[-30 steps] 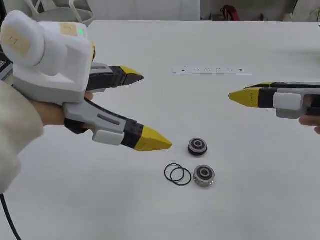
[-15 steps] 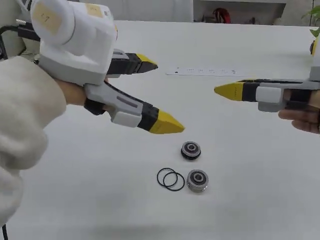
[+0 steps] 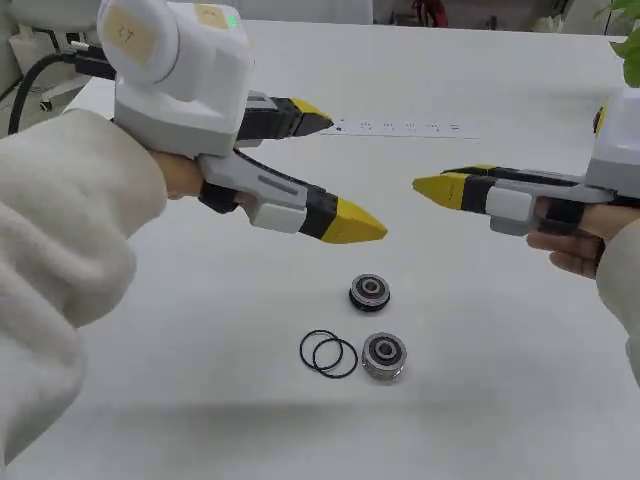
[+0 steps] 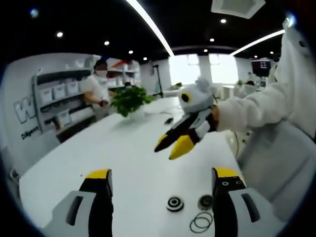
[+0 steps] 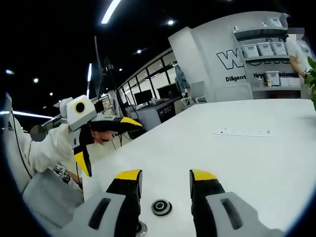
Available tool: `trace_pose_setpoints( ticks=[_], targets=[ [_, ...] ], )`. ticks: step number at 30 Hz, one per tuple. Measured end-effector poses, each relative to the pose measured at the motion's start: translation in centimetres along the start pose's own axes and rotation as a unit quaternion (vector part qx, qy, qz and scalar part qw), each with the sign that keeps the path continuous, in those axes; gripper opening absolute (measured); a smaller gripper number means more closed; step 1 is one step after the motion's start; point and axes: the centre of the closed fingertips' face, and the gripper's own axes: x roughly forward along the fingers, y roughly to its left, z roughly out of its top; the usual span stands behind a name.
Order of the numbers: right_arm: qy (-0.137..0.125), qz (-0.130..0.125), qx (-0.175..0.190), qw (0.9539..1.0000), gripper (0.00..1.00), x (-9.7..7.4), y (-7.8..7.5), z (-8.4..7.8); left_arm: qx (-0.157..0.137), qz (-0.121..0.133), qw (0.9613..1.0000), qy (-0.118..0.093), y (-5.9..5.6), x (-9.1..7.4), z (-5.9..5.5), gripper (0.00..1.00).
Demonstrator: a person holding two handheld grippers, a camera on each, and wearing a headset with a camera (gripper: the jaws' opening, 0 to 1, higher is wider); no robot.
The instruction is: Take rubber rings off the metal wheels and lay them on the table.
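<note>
Two small metal wheels lie on the white table (image 3: 200, 400). The farther wheel (image 3: 370, 291) looks dark around its rim; the nearer wheel (image 3: 383, 355) is bare silver. Two black rubber rings (image 3: 328, 353) lie flat, overlapping, just left of the silver wheel. My left gripper (image 3: 357, 176) hovers above and behind the wheels, open wide and holding nothing. My right gripper (image 3: 418, 186) comes in from the right at about the same height, open and holding nothing. The left gripper view has the dark wheel (image 4: 174, 204), the silver wheel (image 4: 205, 201) and the rings (image 4: 201, 222) between its jaws.
A white strip with small dark marks (image 3: 395, 127) lies farther back on the table. A black cable (image 3: 40, 70) runs at the far left edge. A green plant (image 3: 625, 30) stands at the back right. A person (image 4: 98, 89) stands by shelves beyond the table.
The head camera has shifted. Against the wheels, my left gripper has moved right and up, and my right gripper has come a little left. Wheels and rings lie as before.
</note>
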Motion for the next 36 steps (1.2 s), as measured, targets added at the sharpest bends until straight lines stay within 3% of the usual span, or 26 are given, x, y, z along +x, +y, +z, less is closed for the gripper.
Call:
trace_pose_setpoints(
  ticks=[2,4,6,10,18,26,31,36],
  targets=[
    [0.016,-0.001,-0.031,0.9994,0.34,0.2,0.0,-1.0,-0.006,0.003,0.9999,-0.011,0.0,0.4,-0.3,0.80],
    [0.021,0.011,-0.023,0.9995,0.33,0.6,0.4,-1.7,-0.011,0.001,0.9996,-0.025,-0.3,0.7,-0.5,0.78],
    [0.031,0.025,-0.018,0.9991,0.34,1.0,0.8,-2.6,-0.018,0.000,0.9995,-0.027,-0.6,1.0,-1.3,0.78],
    [0.063,0.041,-0.045,0.9961,0.34,1.7,1.5,-4.5,-0.024,-0.013,0.9993,-0.028,-1.8,1.1,-2.8,0.76],
    [0.106,0.064,-0.068,0.9900,0.34,2.4,2.6,-7.2,-0.027,0.003,0.9996,0.001,-1.5,2.2,-5.2,0.70],
    [0.117,0.058,-0.050,0.9902,0.32,2.6,2.1,-8.7,-0.024,0.005,0.9994,0.026,-1.9,3.9,-7.5,0.55],
    [0.126,0.057,-0.055,0.9889,0.30,3.1,2.4,-9.2,-0.052,0.012,0.9983,0.021,-2.0,4.4,-8.4,0.47],
    [0.141,0.062,-0.064,0.9861,0.28,3.6,2.7,-10.5,-0.048,0.019,0.9981,0.034,-2.0,4.8,-9.3,0.41]
  ],
)
